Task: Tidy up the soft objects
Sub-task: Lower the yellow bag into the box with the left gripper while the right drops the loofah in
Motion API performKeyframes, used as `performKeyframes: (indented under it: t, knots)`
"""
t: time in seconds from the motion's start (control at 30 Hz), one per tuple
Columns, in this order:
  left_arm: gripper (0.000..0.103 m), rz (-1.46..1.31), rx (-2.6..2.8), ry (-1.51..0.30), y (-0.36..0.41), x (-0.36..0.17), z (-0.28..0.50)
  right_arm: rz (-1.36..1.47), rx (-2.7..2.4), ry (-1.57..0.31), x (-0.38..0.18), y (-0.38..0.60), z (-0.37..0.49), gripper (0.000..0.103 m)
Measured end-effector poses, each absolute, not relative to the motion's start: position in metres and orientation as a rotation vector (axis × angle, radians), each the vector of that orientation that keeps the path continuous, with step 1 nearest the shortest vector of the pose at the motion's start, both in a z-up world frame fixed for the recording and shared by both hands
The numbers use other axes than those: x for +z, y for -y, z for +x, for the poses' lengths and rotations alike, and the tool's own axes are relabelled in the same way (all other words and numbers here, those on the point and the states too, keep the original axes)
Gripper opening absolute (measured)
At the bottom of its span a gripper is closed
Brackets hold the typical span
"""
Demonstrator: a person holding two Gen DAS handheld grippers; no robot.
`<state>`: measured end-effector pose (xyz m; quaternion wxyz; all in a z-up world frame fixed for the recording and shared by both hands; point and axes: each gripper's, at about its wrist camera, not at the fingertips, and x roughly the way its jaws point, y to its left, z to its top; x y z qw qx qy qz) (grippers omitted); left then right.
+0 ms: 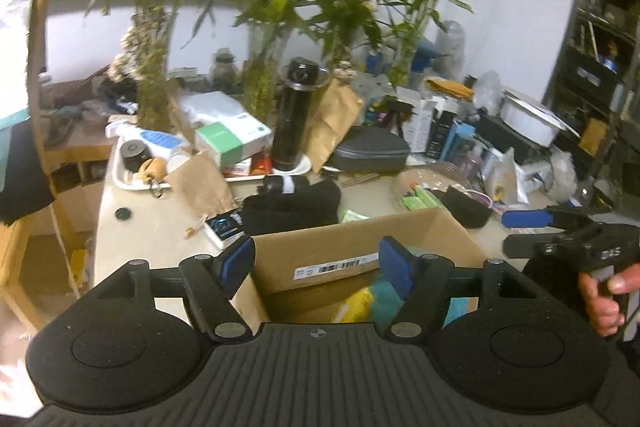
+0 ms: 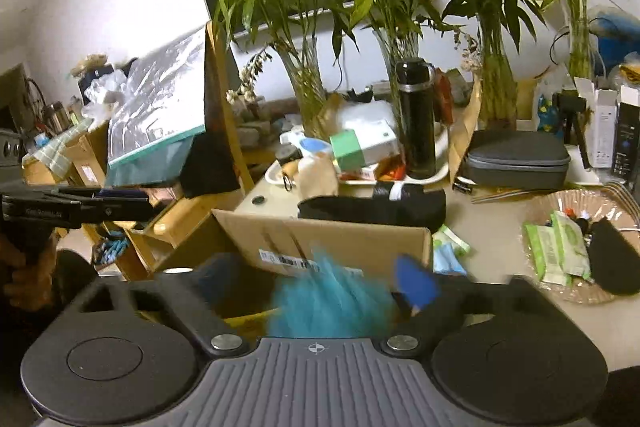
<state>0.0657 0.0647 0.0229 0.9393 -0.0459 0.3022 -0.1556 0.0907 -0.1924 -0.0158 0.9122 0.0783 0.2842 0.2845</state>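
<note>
An open cardboard box (image 1: 340, 239) stands on the desk, also seen in the right wrist view (image 2: 320, 239). Inside it lie yellow and teal soft things (image 1: 372, 301). My left gripper (image 1: 318, 261) is open and empty, its fingers straddling the box's left wall above the opening. My right gripper (image 2: 320, 281) is over the box with a blurred fluffy teal soft object (image 2: 332, 301) between its fingers; whether it grips is unclear. It also shows in the left wrist view (image 1: 524, 231), beside the box's right. A black soft item (image 1: 292, 207) lies behind the box.
The desk is cluttered: bamboo plants in glass vases (image 2: 496, 87), a black flask (image 2: 416, 119) on a white tray (image 2: 436, 177), a grey zip case (image 2: 516, 159), a basket of packets (image 2: 568, 247), paper bags (image 1: 332, 123). Wooden shelves (image 2: 180, 223) stand to the left.
</note>
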Motion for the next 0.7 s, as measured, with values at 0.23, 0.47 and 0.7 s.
performKeyframes:
  t: [0.23, 0.47, 0.7]
  knots:
    - [0.068, -0.098, -0.233, -0.643, -0.076, 0.028, 0.048, 0.232, 0.629, -0.551, -0.017, 0.197, 0.091, 0.103]
    - [0.068, -0.102, -0.151, -0.664, -0.083, 0.034, 0.042, 0.335, 0.616, -0.498, -0.015, 0.209, 0.091, 0.103]
    - [0.068, -0.151, -0.135, -0.666, -0.086, 0.034, 0.039, 0.286, 0.591, -0.487, -0.015, 0.204, 0.087, 0.103]
